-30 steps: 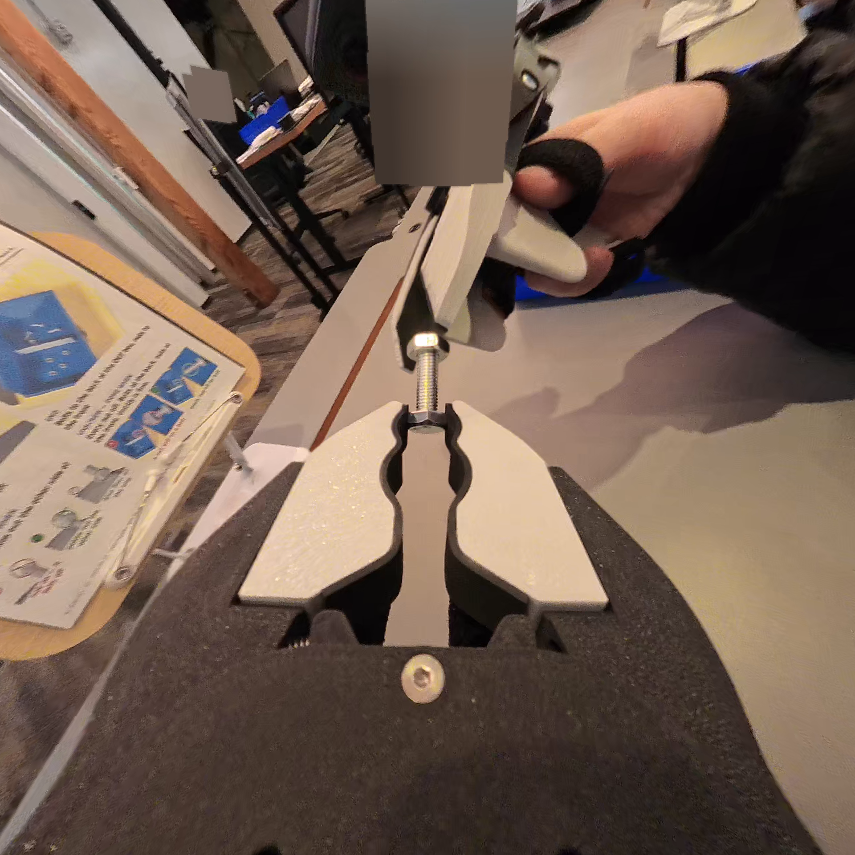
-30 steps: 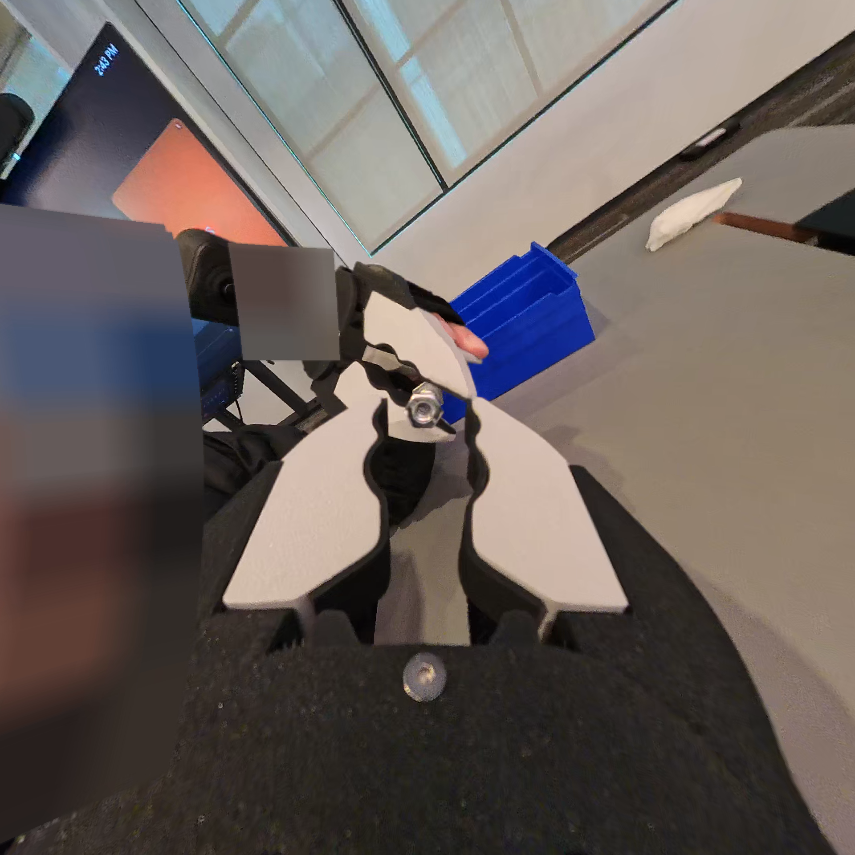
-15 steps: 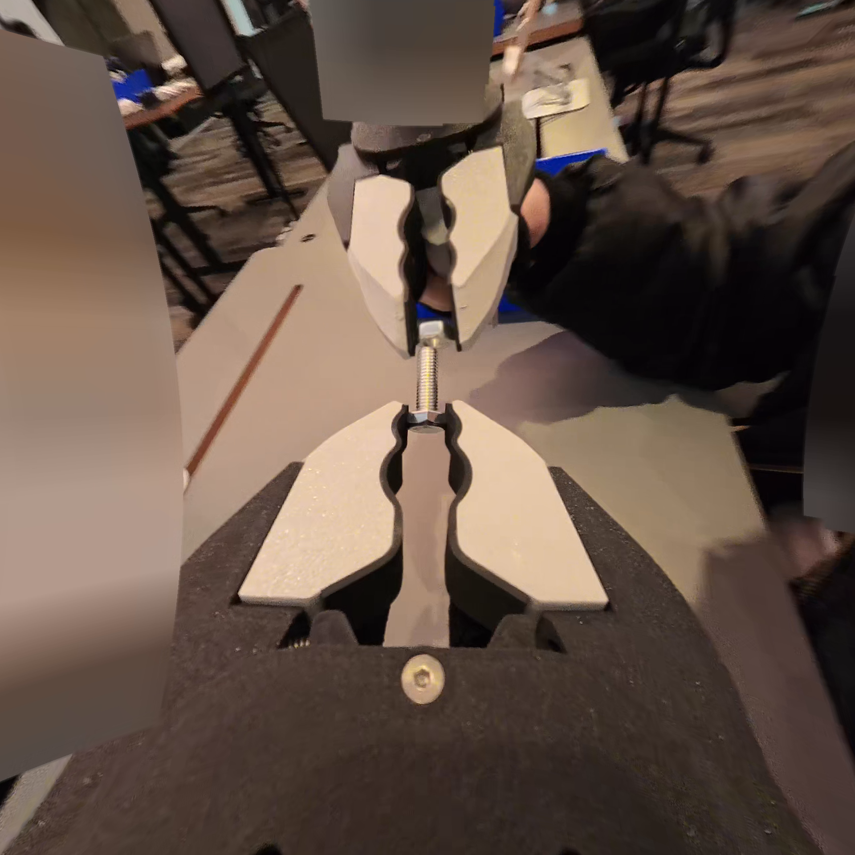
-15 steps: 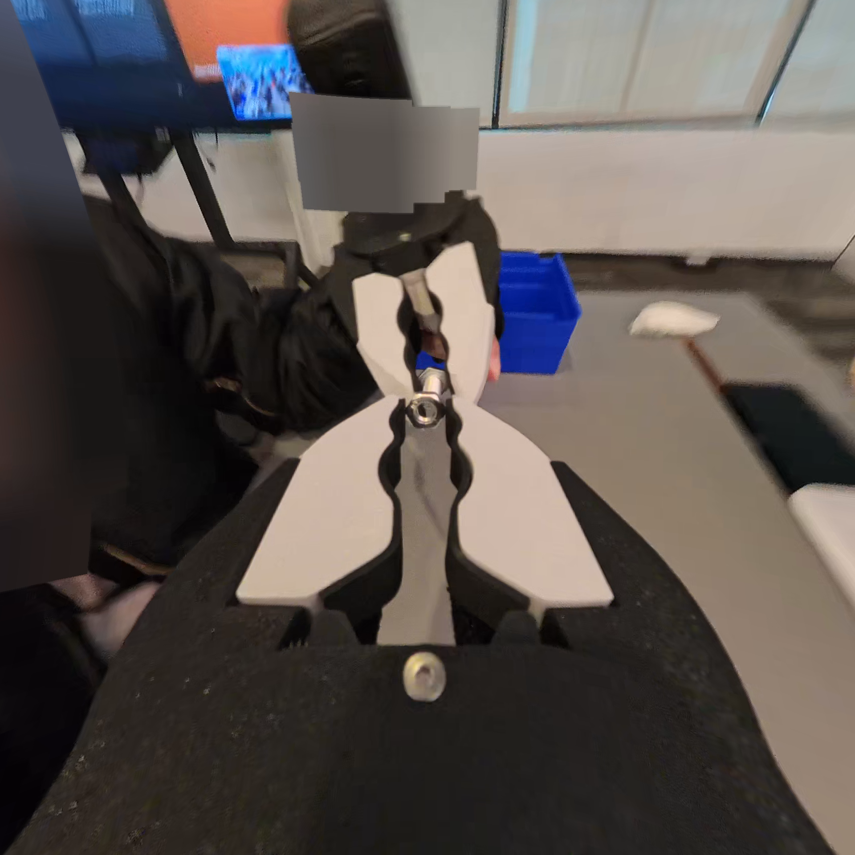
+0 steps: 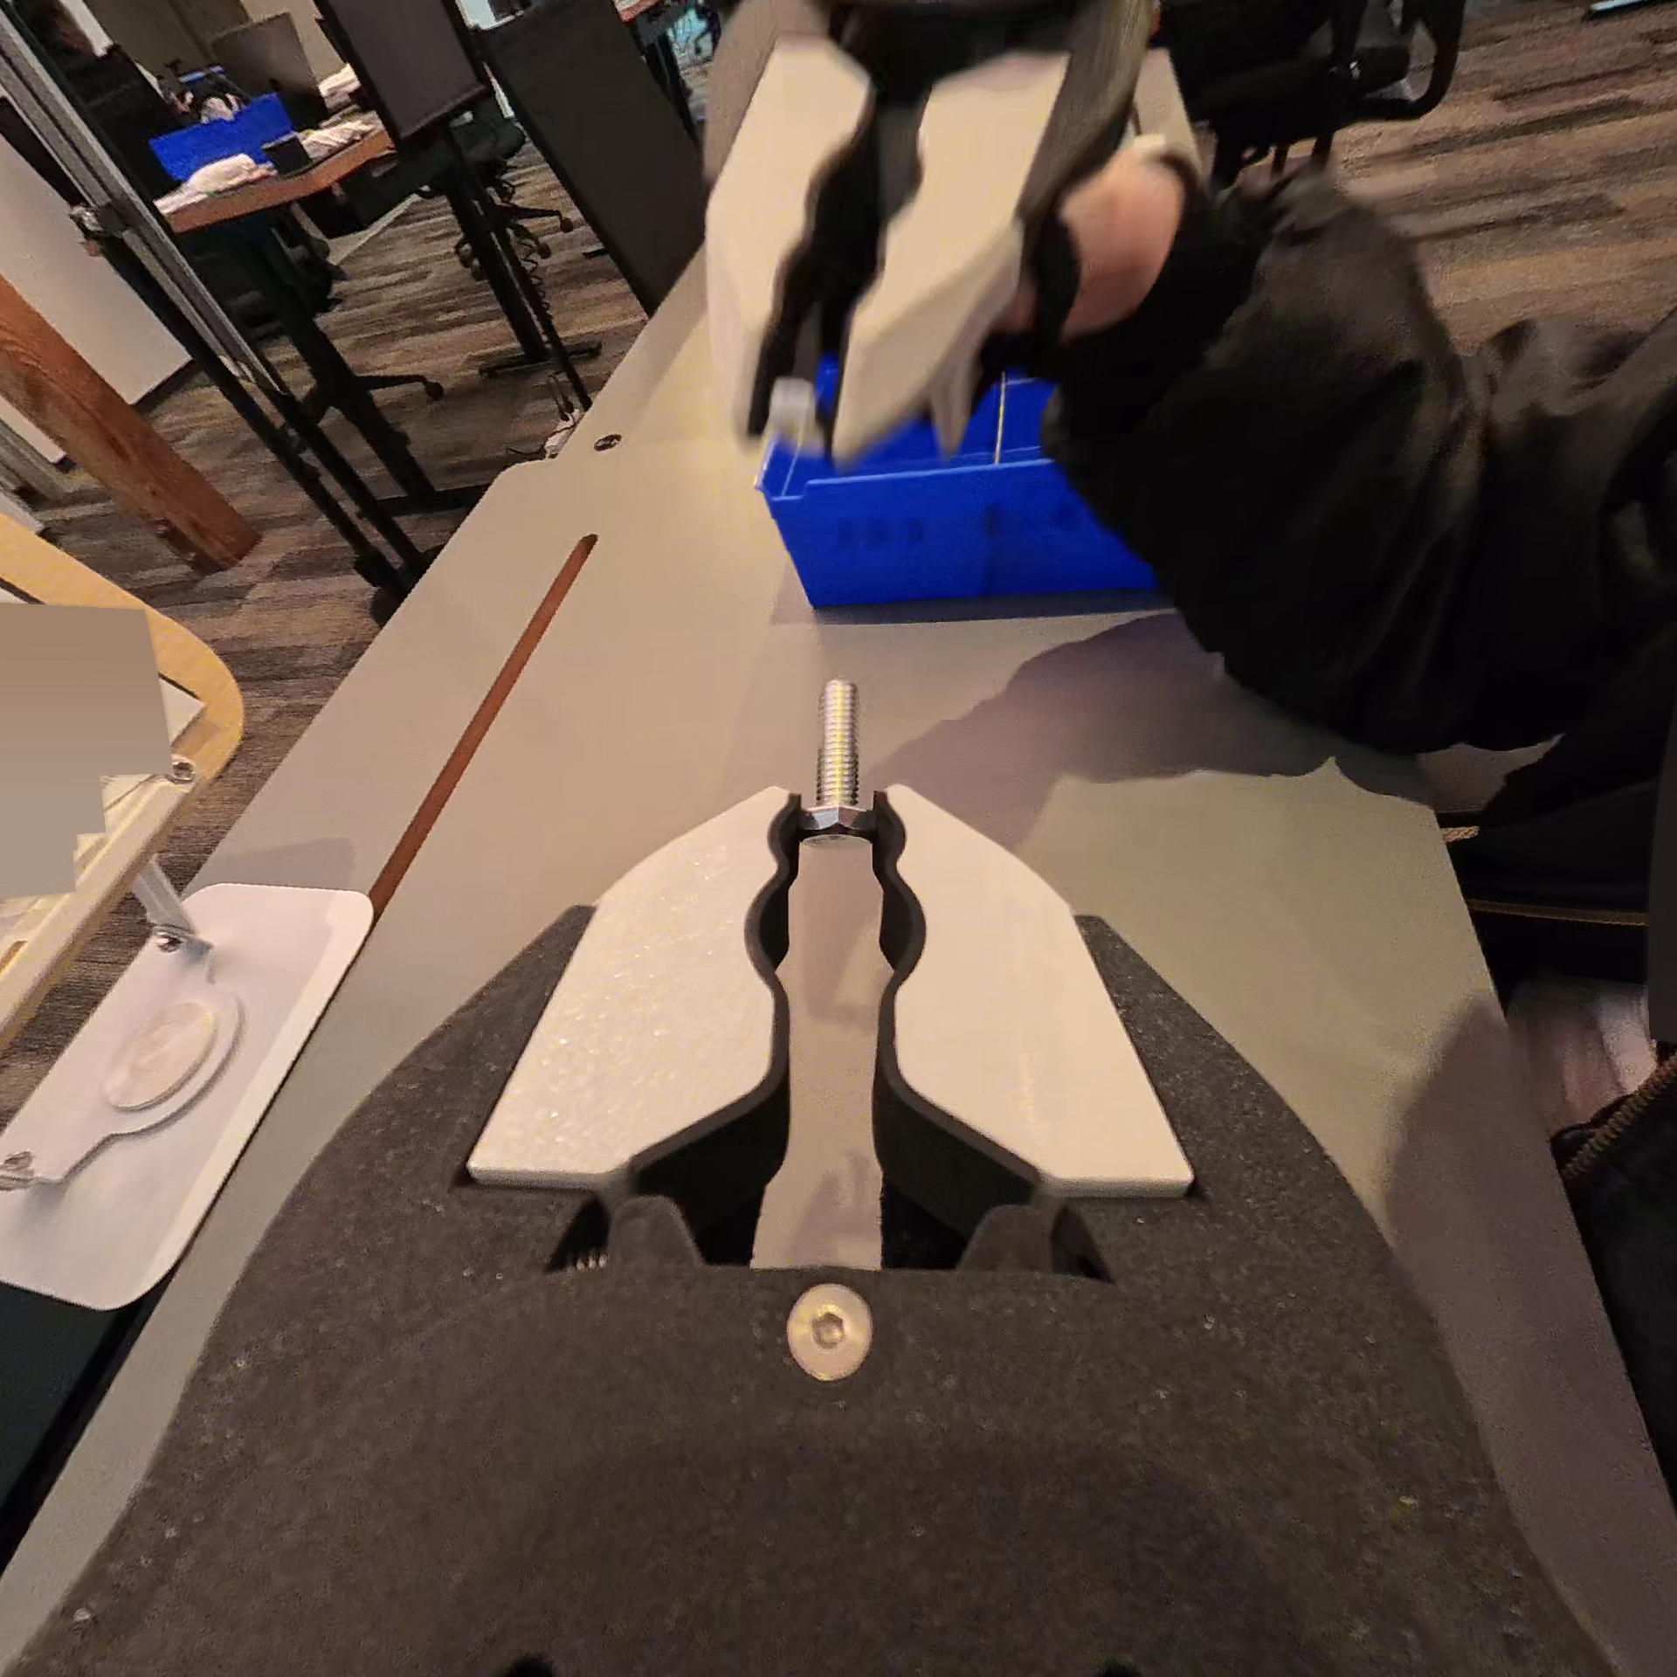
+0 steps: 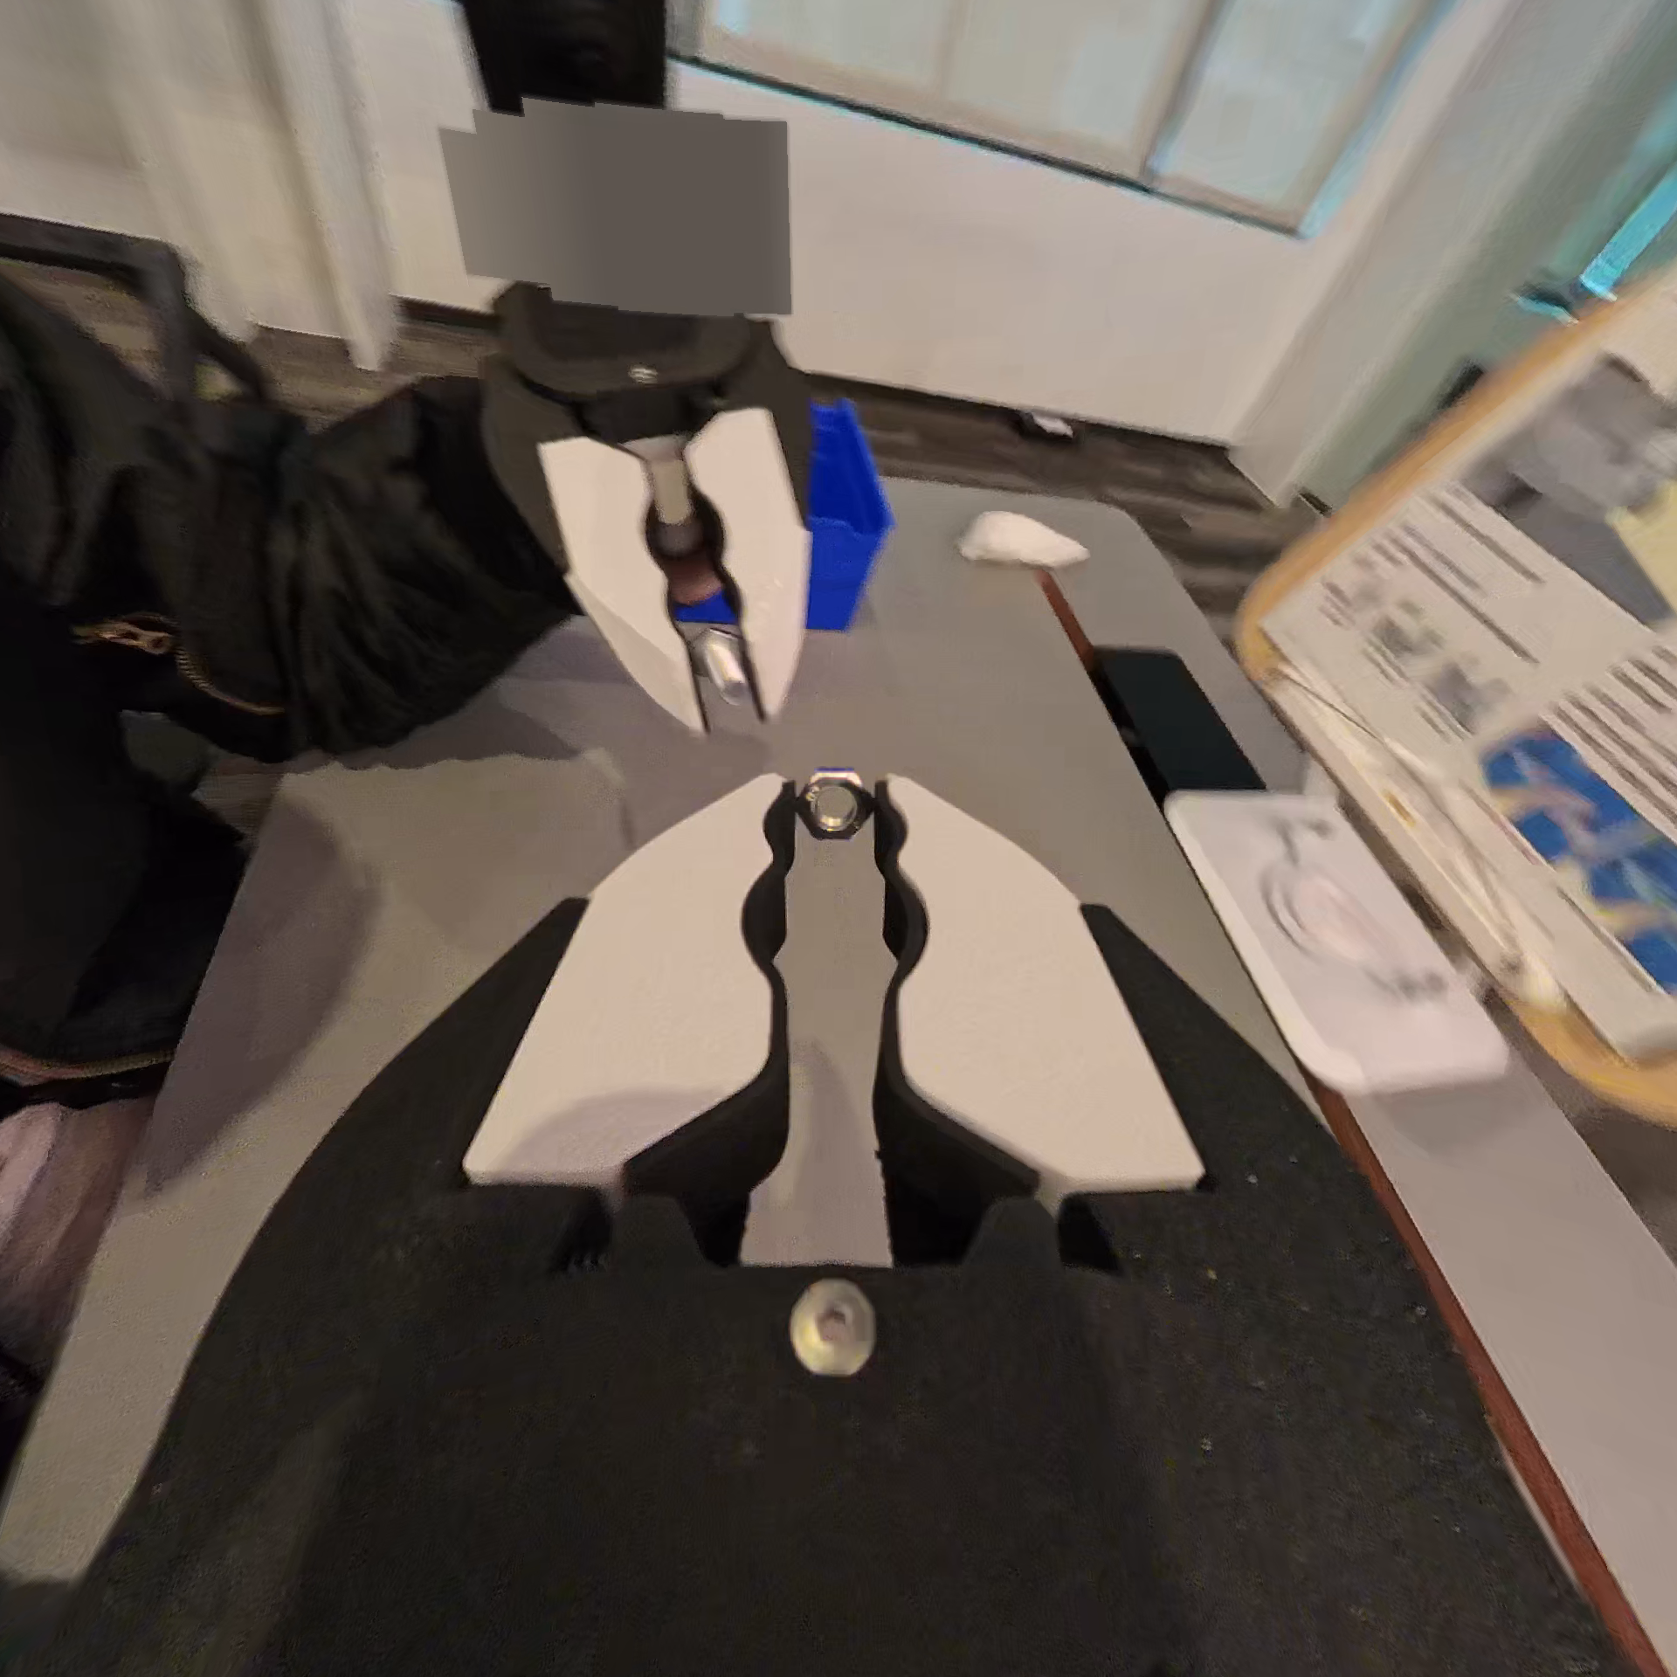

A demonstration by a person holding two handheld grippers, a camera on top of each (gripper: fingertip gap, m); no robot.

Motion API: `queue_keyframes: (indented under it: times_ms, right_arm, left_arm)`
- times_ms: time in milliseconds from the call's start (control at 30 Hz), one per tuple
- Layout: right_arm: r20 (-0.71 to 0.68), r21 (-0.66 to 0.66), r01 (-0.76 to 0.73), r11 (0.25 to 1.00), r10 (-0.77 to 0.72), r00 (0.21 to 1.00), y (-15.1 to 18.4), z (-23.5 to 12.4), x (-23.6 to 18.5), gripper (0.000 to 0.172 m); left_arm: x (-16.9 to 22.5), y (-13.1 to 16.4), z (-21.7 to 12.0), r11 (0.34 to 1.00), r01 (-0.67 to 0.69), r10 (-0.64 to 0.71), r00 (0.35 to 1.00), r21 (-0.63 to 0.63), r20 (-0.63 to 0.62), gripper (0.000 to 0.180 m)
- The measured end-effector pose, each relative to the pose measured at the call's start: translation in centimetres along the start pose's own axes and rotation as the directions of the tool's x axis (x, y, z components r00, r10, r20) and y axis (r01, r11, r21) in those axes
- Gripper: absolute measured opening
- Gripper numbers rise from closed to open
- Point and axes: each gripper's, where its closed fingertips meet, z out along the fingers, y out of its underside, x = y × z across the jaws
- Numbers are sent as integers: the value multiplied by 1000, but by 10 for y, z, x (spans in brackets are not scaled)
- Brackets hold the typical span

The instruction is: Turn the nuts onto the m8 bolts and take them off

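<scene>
On the grey tabletop [image 5: 1180,907] a blue bin [image 5: 953,535] sits at the far side. The left gripper [image 5: 837,803] is clamped on the hex head of a silver bolt [image 5: 838,744], pads pressing either side, its threaded shank pointing straight away toward the far side. The right gripper [image 6: 828,788] pinches a silver nut [image 6: 828,808] at its tips, the bore facing back along the fingers. The two stand apart, tip facing tip, the right gripper higher and farther off; rejoining would need bore and shank brought onto one line.
</scene>
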Motion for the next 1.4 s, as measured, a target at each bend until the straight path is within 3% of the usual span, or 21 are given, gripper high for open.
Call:
queue_keyframes:
  times_ms: [67, 133, 200, 300, 367, 467, 600, 700, 767, 967, 1200, 1400]
  right_arm:
    - [-126, 7, -64, 998, 64, 990, -7, -44, 5, 16]
    - [-313, -52, -128, 990, 106, 944, 7, -93, 16, 16]
    - [-516, -175, -222, 959, 103, 851, 42, -144, 32, 16]
    - [-661, -287, -405, 868, 126, 739, 100, -212, 38, 16]
    - [-665, -291, -512, 809, 214, 715, 135, -240, 30, 16]
    - [-575, -399, -604, 690, 325, 751, 197, -261, -11, 16]
    - [-580, -588, -664, 461, 332, 744, 284, -286, -50, 16]
    - [-589, -662, -673, 330, 327, 739, 318, -294, -64, 16]
    - [-588, -699, -653, 292, 285, 757, 331, -299, -64, 16]
    - [-587, -662, -658, 358, 297, 753, 341, -297, -55, 17]
    - [-596, -620, -689, 376, 345, 725, 348, -300, -56, 22]
    - [-616, -539, -668, 513, 300, 728, 313, -304, -39, 27]
  left_arm:
    - [2, -5, -4, 1000, -2, 2, 1000, 22, -3, 15]
    - [4, -9, -6, 999, 0, 0, 1000, 40, -11, 15]
    - [5, -9, -5, 999, -7, 7, 1000, 37, -9, 15]
    - [9, -10, -1, 999, -16, 16, 1000, 31, -15, 15]
    - [12, -11, 1, 999, -17, 17, 1000, 30, -13, 15]
    - [14, -12, 3, 999, -26, 26, 1000, 28, -1, 15]
    - [15, -12, 9, 1000, -21, 20, 1000, 19, 12, 15]
    - [13, -10, 14, 1000, -9, 8, 1000, 10, 24, 15]
    - [12, -9, 17, 1000, 1, -1, 1000, 4, 30, 15]
    - [12, -10, 24, 1000, -4, 5, 999, -12, 38, 15]
    - [12, -3, 29, 999, 12, -11, 1000, -30, 27, 15]
    - [9, -4, 26, 1000, 14, -14, 999, -15, 34, 15]
